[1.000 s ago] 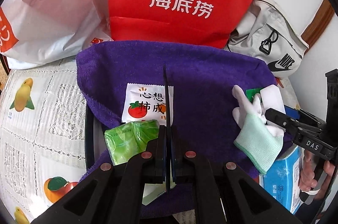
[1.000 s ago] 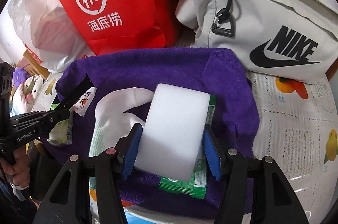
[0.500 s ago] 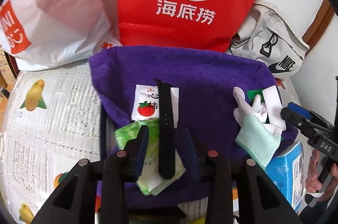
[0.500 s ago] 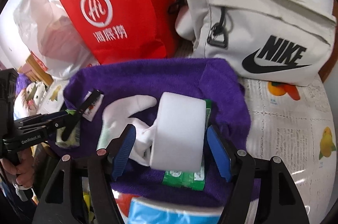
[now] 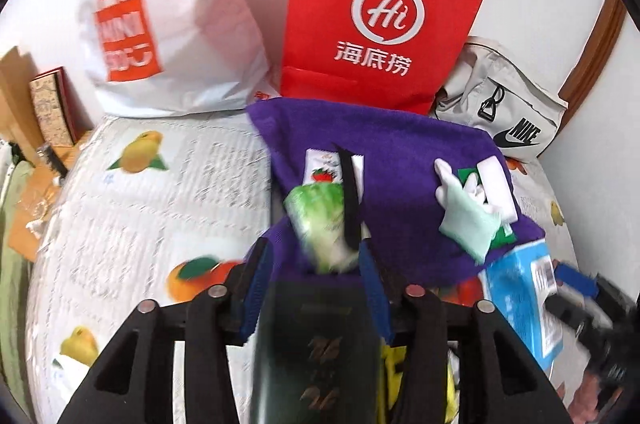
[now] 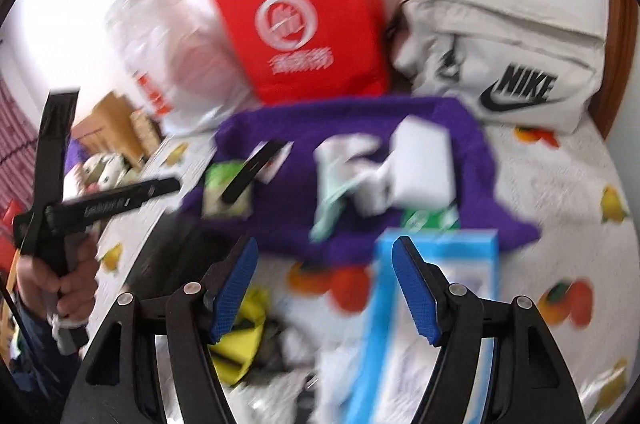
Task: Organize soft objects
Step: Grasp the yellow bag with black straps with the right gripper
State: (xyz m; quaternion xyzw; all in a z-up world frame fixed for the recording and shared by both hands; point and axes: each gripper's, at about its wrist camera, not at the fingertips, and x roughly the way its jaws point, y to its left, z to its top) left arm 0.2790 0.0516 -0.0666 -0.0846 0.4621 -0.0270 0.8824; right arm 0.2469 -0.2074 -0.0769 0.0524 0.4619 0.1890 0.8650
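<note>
A purple towel (image 5: 404, 159) (image 6: 360, 127) lies on the table. On it lie a black strap (image 5: 348, 195), a tomato-print sachet (image 5: 320, 167), a green packet (image 5: 320, 220), a white and mint glove (image 5: 464, 212) (image 6: 340, 175), a white sponge (image 5: 496, 183) (image 6: 424, 163) and a green sachet (image 6: 424, 220). My left gripper (image 5: 316, 288) is open and empty, just in front of the green packet. My right gripper (image 6: 324, 280) is open and empty, drawn back from the sponge; it also shows in the left wrist view (image 5: 576, 288).
A red paper bag (image 5: 384, 23), a white plastic bag (image 5: 160, 35) and a grey Nike bag (image 5: 504, 111) stand behind the towel. A blue tissue pack (image 5: 524, 300) (image 6: 436, 304) lies at the towel's near right edge. A dark object (image 5: 316, 352) sits between my left fingers.
Both grippers opened and pulled back. The left let go of the black strap, the right let go of the white sponge; both things now lie on the towel.
</note>
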